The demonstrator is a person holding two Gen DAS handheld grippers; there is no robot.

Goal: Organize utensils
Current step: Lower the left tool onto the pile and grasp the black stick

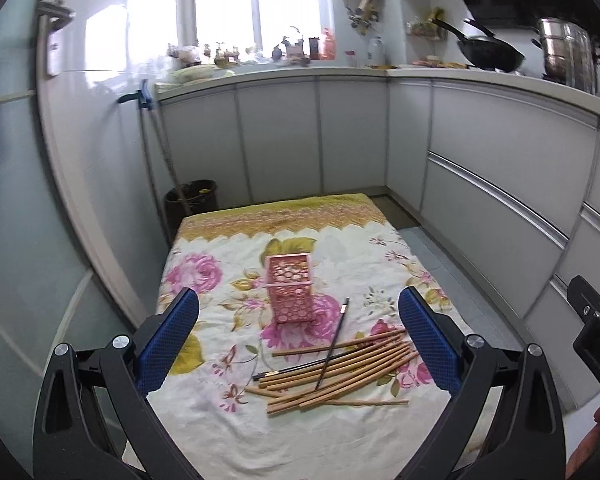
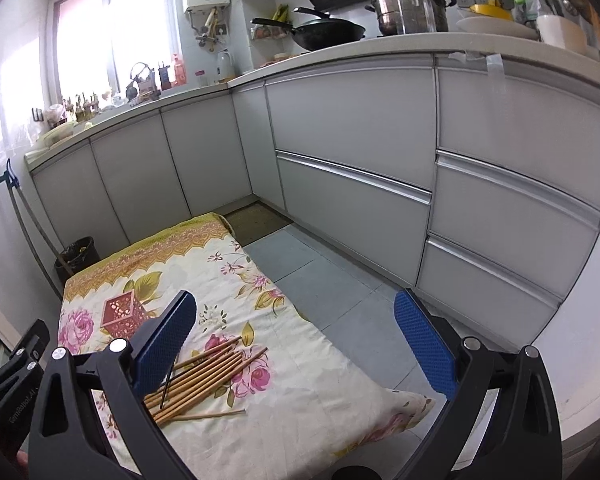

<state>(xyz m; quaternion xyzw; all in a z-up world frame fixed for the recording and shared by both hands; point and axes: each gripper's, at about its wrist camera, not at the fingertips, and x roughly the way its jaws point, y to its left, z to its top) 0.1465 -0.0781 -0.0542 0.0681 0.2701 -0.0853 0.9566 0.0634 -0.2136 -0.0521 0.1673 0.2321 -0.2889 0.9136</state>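
Chopsticks (image 1: pixel 340 372) loose; both grippers wide, empty

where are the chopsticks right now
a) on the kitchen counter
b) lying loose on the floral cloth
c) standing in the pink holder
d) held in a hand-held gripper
b: the chopsticks lie in a loose pile on the cloth, in front of the pink holder, and both hand-held grippers are open and empty.

Window (image 1: pixel 256 0) glare — fisheye-bent edges

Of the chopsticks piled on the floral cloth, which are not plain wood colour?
Two dark chopsticks: one crosses over the wooden chopsticks towards the pink holder; the other lies along the pile with a gold band near its end.
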